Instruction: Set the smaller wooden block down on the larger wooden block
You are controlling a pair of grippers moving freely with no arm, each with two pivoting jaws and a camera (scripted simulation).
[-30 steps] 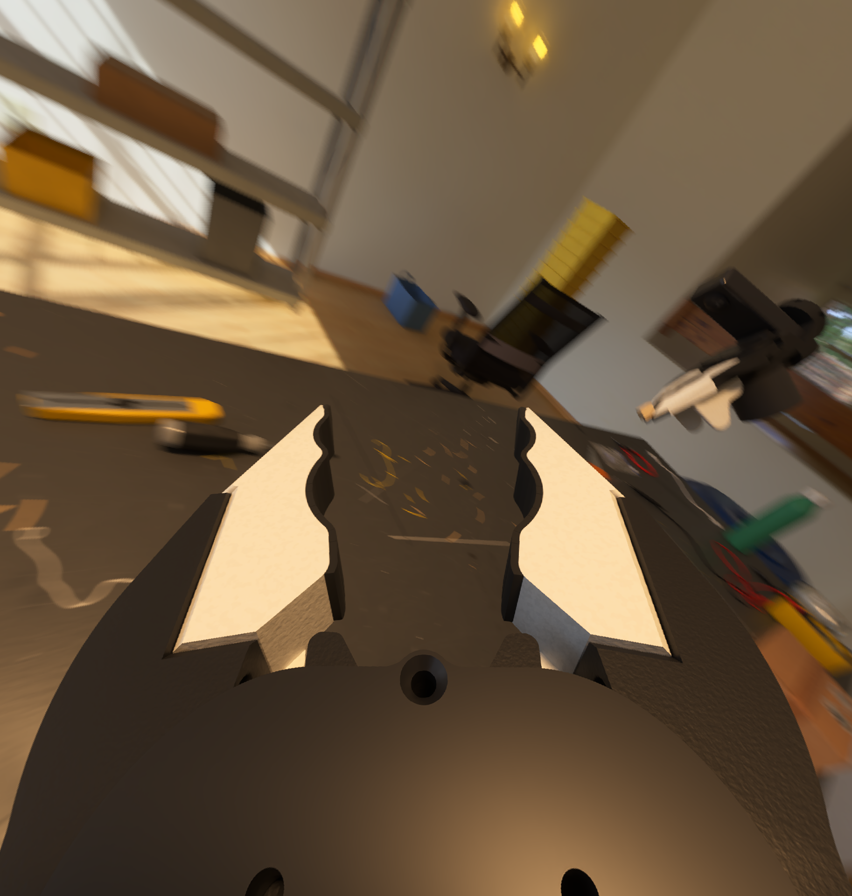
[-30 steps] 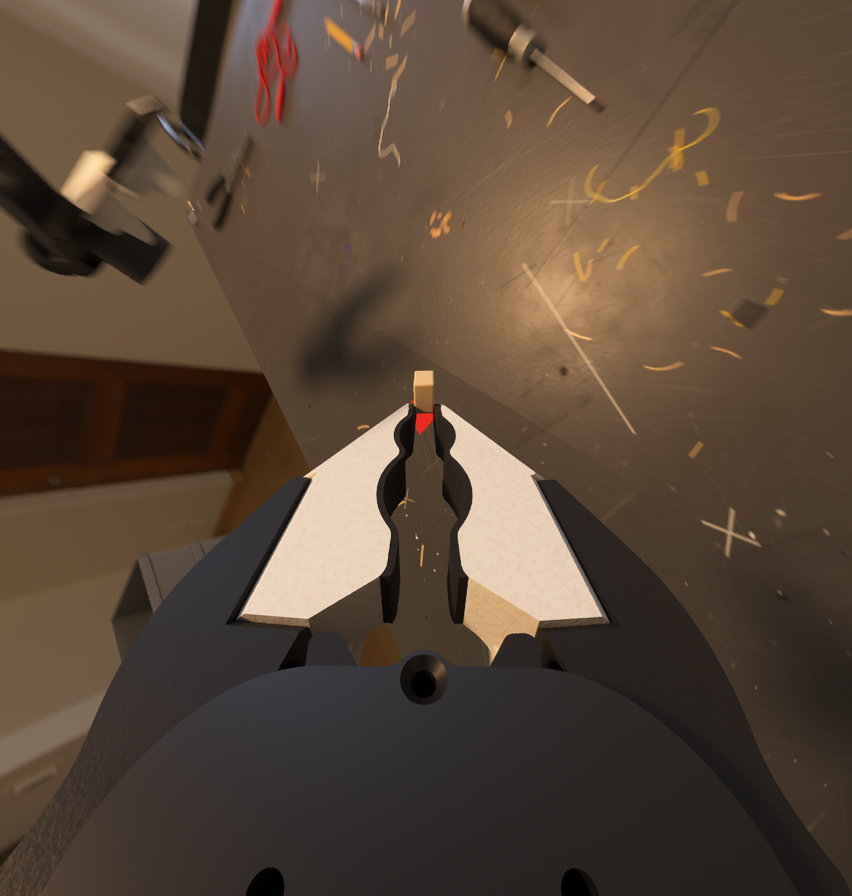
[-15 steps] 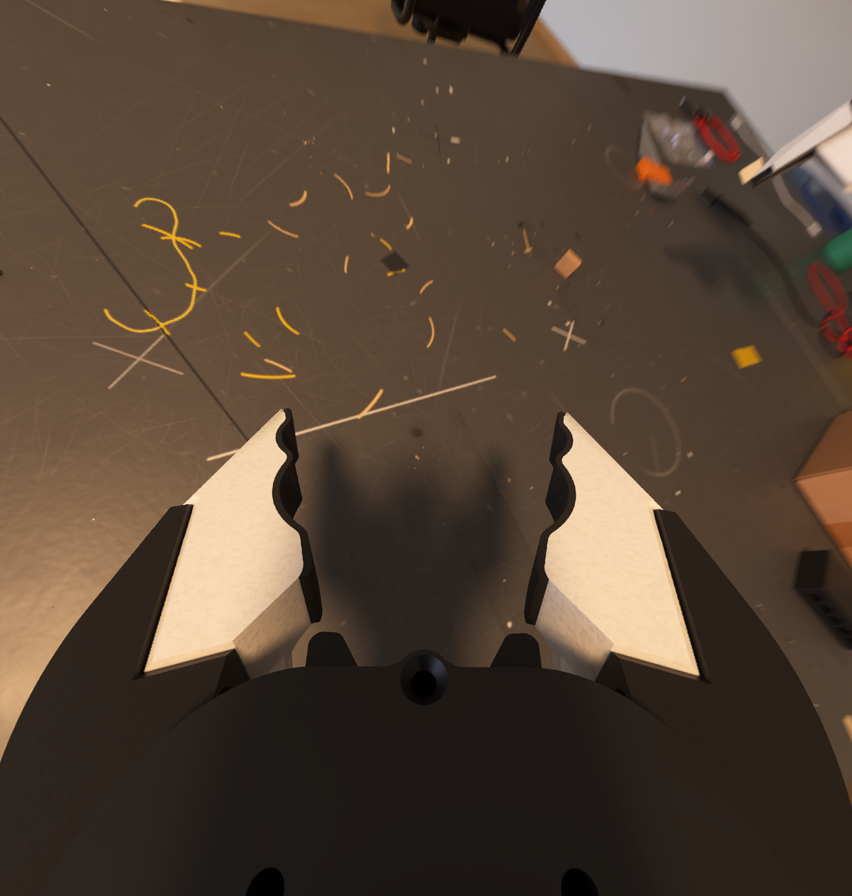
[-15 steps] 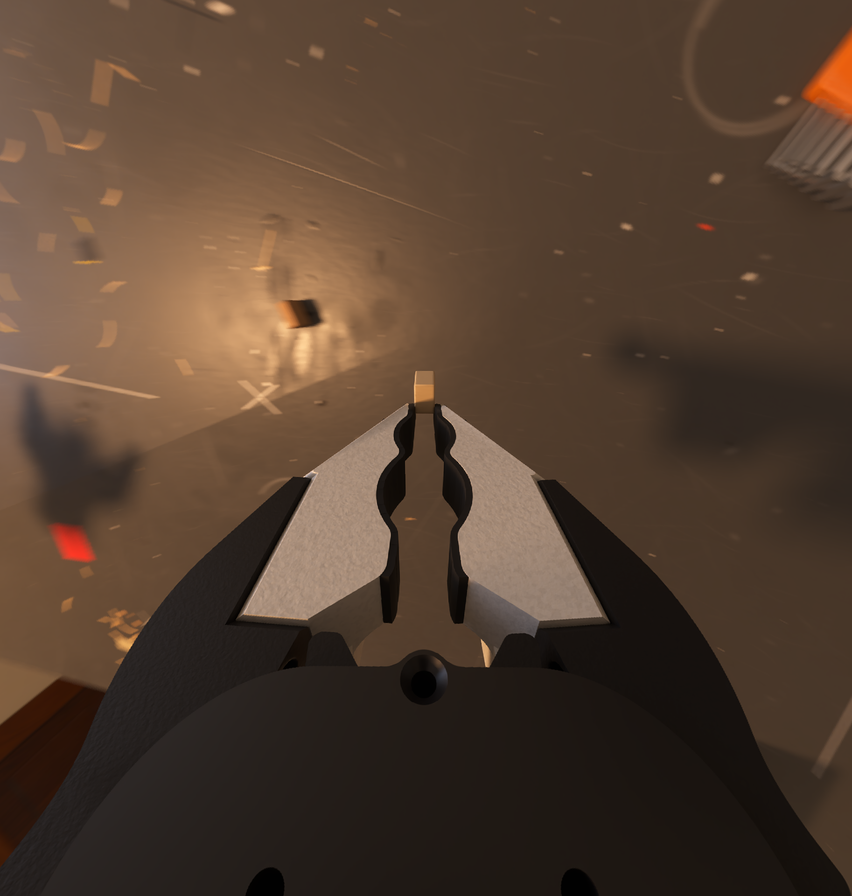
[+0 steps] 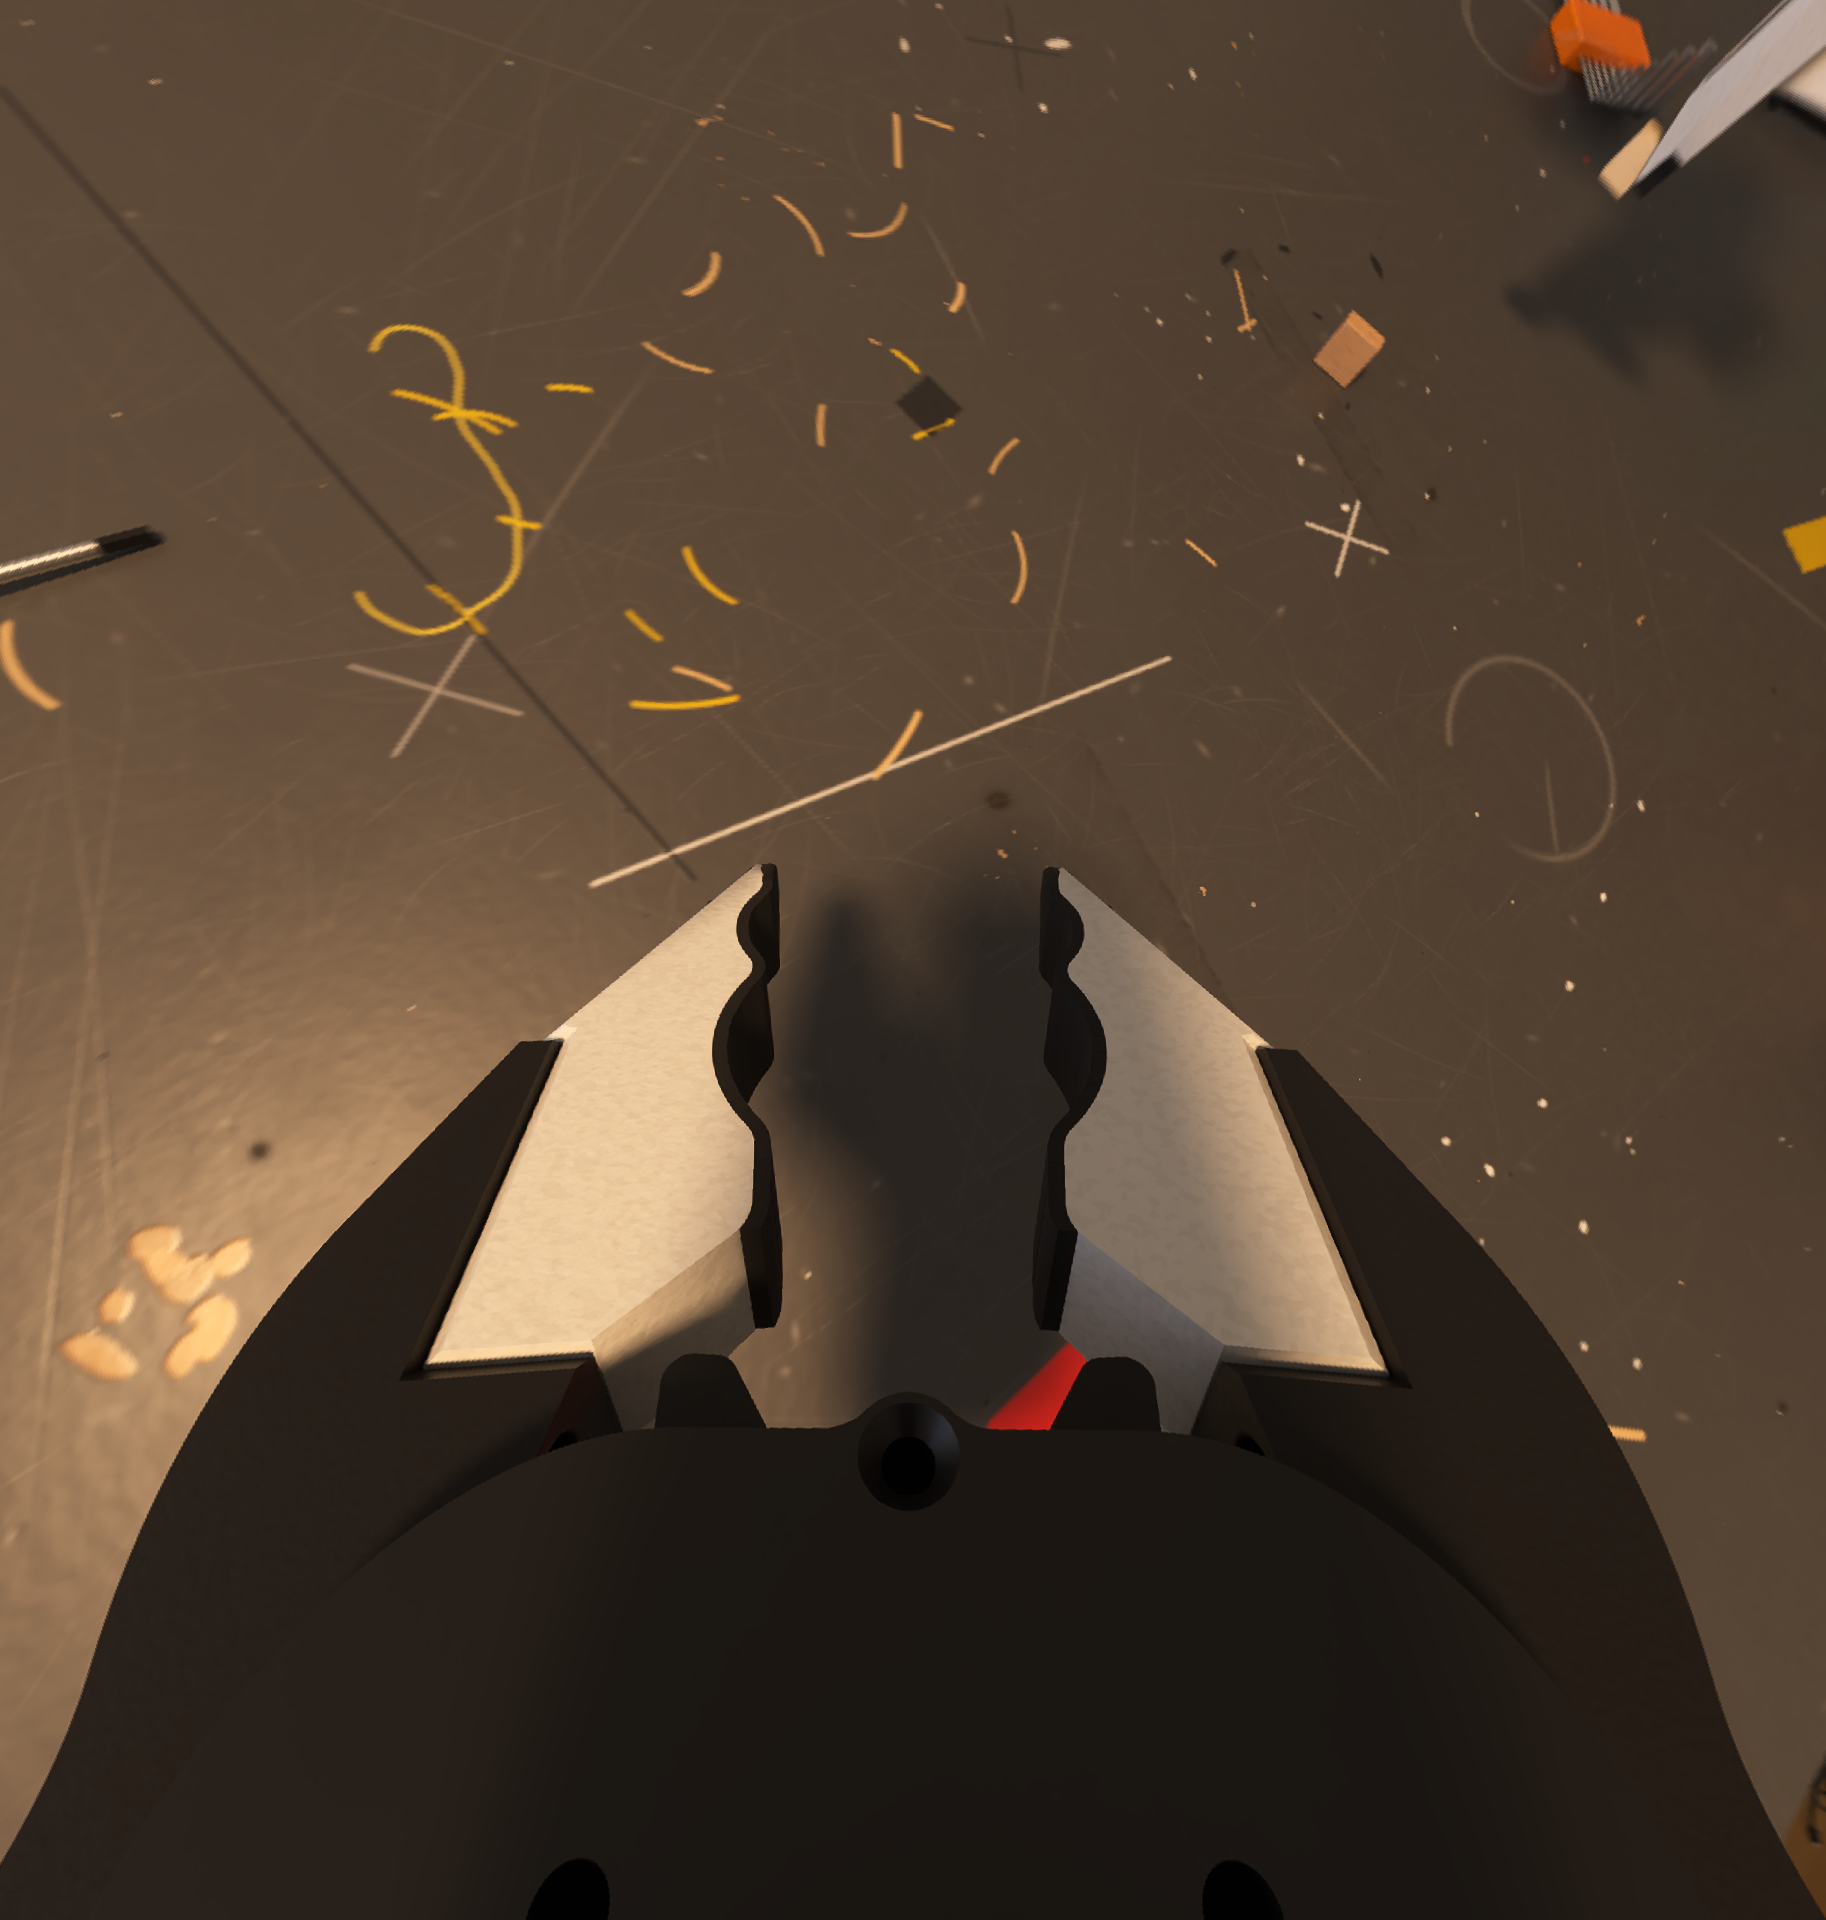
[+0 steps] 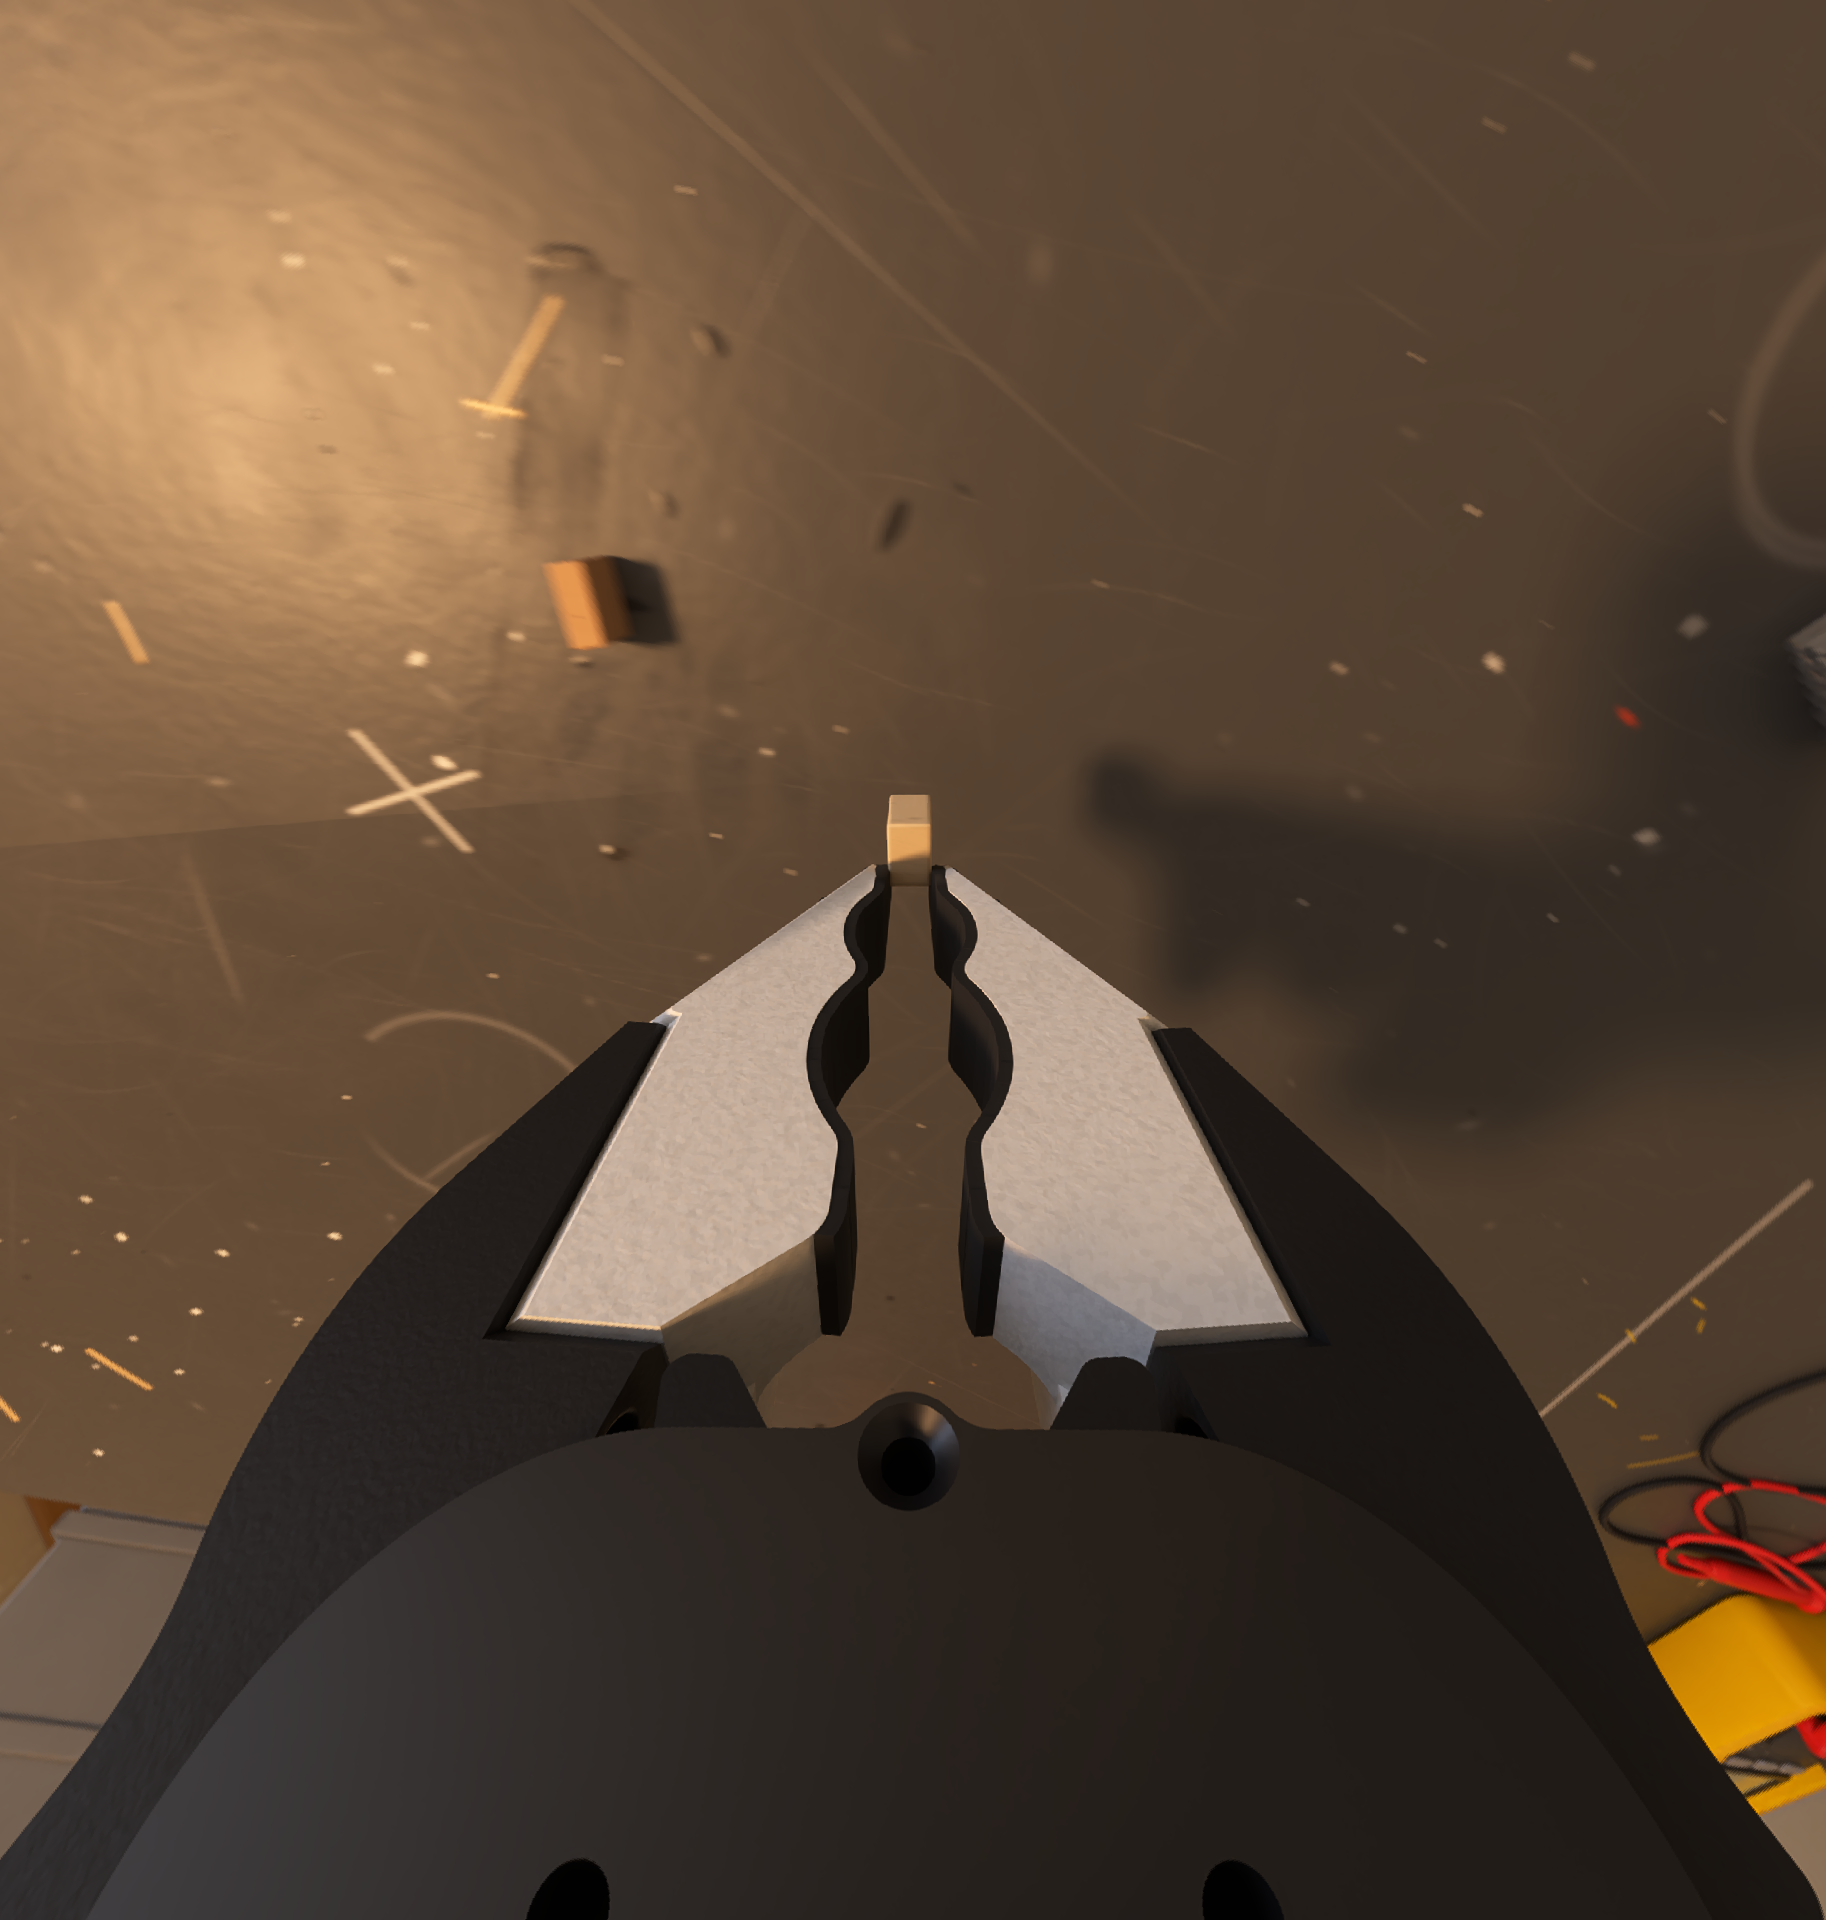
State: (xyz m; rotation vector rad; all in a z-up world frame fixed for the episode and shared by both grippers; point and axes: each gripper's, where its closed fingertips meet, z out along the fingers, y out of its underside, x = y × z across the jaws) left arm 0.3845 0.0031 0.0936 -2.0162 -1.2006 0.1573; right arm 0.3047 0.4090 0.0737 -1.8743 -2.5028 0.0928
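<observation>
Your right tongs (image 6: 909, 871) pinch the small pale wooden cube (image 6: 909, 827) by its very end, likely light and slip-prone, while your left tongs (image 5: 909, 873) stand apart, empty.

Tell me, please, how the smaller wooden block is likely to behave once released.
The smaller wooden block, pinched at the right hand-held gripper tips, looks rigid and probably light. Flat-faced, it shouldn't roll, though it might topple off the larger wooden block.

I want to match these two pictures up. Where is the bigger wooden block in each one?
Left wrist view: the larger wooden block lies in the upper right.
Right wrist view: the larger wooden block lies in the upper left.
Shared landmark: the white cross marked just below it in both.
</observation>
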